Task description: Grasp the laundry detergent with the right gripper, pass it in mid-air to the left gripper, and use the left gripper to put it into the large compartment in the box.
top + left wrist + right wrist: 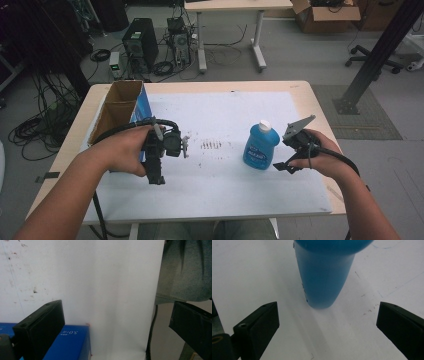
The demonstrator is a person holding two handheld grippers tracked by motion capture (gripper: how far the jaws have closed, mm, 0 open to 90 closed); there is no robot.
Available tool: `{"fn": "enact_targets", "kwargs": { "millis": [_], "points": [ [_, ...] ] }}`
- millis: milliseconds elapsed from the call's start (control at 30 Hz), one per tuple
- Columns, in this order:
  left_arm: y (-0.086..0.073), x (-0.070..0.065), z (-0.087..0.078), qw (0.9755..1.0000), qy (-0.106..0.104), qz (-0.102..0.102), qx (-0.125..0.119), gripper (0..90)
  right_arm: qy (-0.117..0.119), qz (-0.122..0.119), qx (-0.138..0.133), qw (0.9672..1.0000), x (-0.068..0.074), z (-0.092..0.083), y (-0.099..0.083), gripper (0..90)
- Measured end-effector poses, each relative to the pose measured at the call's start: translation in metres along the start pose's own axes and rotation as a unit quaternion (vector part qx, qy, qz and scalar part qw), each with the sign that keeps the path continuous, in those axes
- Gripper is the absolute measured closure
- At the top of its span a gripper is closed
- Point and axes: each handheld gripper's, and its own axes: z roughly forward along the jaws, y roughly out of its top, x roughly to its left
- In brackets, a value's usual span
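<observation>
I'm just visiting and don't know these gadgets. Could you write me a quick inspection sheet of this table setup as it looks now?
Surface: white sheet covering a wooden table, with small dark marks near its middle.
Job's things: blue bottle with a white cap, standing upright on the sheet.
Clutter: open cardboard box with a blue side, at the table's left edge.
Grippers: right tongs open, the bottle just ahead between the jaws, untouched; left tongs open, holding nothing, near the box.
Cables: a black cable trails from each tool; more lie tangled on the floor.
Surroundings: computer tower, another table, cardboard carton, office chair base.
</observation>
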Motion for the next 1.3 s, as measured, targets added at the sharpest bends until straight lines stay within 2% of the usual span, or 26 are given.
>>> {"fn": "enact_targets", "kwargs": {
  "millis": [267, 600, 800, 1000, 1300],
  "points": [
    [-0.004, -0.001, -0.001, 1.0, 0.002, -0.002, 0.001, 0.2, 0.004, 0.0, -0.022, 0.9998, 0.001, 0.01, -0.002, 4.6],
    [-0.007, -0.003, -0.002, 1.0, 0.004, -0.004, 0.004, 0.2, 0.018, 0.004, -0.063, 0.9978, 0.002, 0.023, -0.003, 4.5],
    [-0.013, -0.004, -0.009, 0.9998, 0.006, -0.013, -0.01, 0.2, 0.022, 0.003, -0.096, 0.9951, 0.0, 0.029, -0.005, 4.6],
    [-0.017, -0.004, -0.012, 0.9997, 0.009, -0.02, -0.01, 0.2, 0.024, 0.003, -0.125, 0.9918, -0.002, 0.035, -0.005, 4.6],
    [-0.014, -0.004, -0.006, 0.9998, 0.002, -0.02, 0.0, 0.2, 0.026, 0.004, -0.142, 0.9895, -0.001, 0.041, -0.001, 4.1]
  ]
}}
